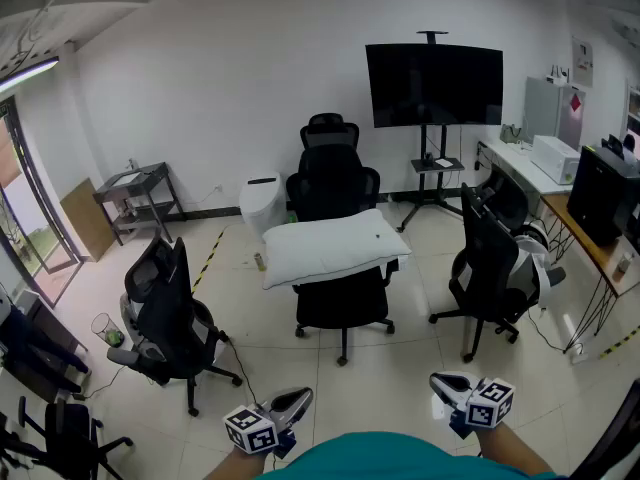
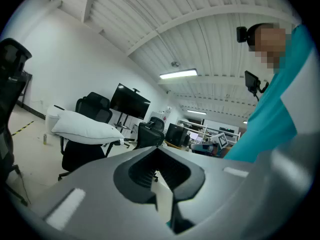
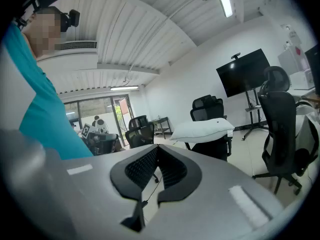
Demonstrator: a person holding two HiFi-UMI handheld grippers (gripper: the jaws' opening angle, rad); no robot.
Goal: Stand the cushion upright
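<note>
A white cushion [image 1: 335, 246] lies flat across the seat and arms of a black office chair [image 1: 342, 306] in the middle of the room. The left gripper view has the cushion [image 2: 85, 126] far off at the left. In the right gripper view the same cushion [image 3: 202, 130] rests on its chair at the centre right. My left gripper [image 1: 292, 404] is held low near my body, well short of the chair, jaws together and empty. My right gripper [image 1: 446, 384] hangs at the same distance on the other side, also closed with nothing in it.
Another black chair [image 1: 170, 313] stands to the left, one [image 1: 490, 268] to the right and one [image 1: 330, 163] behind the cushion chair. A TV on a stand [image 1: 433, 85] is at the back wall. Desks with a monitor [image 1: 603, 198] line the right side. Tiled floor [image 1: 370, 378] lies between me and the cushion.
</note>
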